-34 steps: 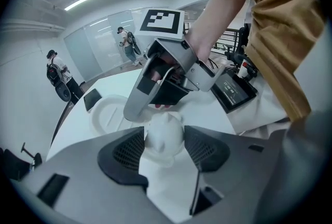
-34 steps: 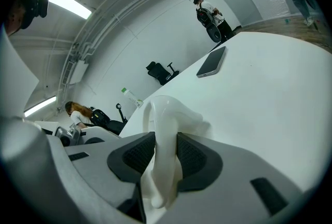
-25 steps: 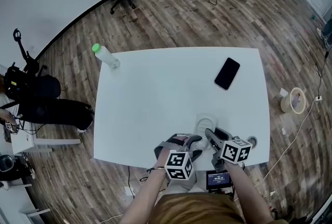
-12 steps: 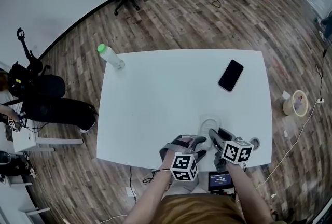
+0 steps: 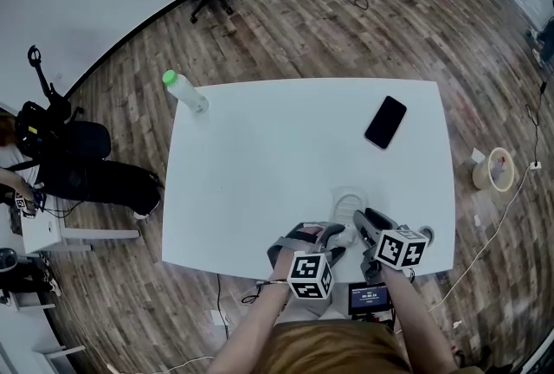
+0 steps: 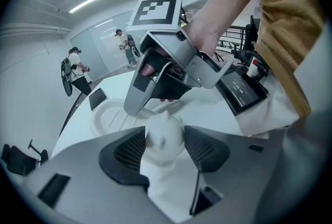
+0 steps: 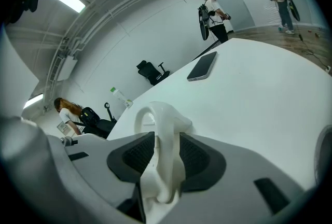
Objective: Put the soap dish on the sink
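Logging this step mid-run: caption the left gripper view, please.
Left gripper clamps a white piece; ahead, the right gripper grips the soap dish on the table.

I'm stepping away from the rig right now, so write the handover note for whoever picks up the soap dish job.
Left gripper: shut on a small white lump; what it is cannot be told.
Right gripper: shut on a curved white piece, close by the soap dish.
Soap dish: flat on the white table, near its front edge, just ahead of both grippers.
Sink: in no view.
Done: nothing placed.
Left: find the sink, then set the dish on it.
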### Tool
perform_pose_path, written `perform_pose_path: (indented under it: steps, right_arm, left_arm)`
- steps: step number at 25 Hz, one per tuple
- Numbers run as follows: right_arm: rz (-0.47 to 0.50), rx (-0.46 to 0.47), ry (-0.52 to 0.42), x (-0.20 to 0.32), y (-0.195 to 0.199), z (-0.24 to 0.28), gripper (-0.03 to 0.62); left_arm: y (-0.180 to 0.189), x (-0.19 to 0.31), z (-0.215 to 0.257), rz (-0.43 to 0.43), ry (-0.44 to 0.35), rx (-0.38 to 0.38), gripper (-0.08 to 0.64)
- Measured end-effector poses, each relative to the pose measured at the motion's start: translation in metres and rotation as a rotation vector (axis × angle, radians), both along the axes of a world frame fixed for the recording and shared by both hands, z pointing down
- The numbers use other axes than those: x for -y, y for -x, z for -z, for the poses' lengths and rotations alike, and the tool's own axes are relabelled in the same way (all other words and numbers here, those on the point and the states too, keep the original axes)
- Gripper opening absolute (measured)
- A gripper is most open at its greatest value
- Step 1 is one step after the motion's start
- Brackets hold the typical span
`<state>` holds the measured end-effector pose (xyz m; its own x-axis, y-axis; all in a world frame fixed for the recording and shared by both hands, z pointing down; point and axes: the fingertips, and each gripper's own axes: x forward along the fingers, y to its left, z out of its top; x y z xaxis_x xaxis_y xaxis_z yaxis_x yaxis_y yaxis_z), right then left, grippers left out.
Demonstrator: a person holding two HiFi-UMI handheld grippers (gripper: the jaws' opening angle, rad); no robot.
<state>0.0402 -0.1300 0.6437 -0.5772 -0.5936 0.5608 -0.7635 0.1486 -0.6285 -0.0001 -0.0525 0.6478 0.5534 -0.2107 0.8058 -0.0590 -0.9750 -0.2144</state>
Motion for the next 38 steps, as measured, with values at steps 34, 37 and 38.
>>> perform_pose_path:
  steps: [34,37,38]
  right_arm:
    - [0.03,-0.072,-0.023,-0.061,-0.025,0.02,0.009]
    - [0.028,-0.066,-0.023,-0.063,-0.025,0.021,0.009]
    - [0.028,-0.064,-0.022,-0.064,-0.025,0.021,0.009]
  left_arm:
    - [-0.002,-0.014,0.001,0.026,-0.034,0.104,0.23]
    - [-0.003,-0.015,0.005,0.036,-0.052,0.078,0.23]
    - [-0.003,-0.014,0.008,0.043,-0.057,0.065,0.23]
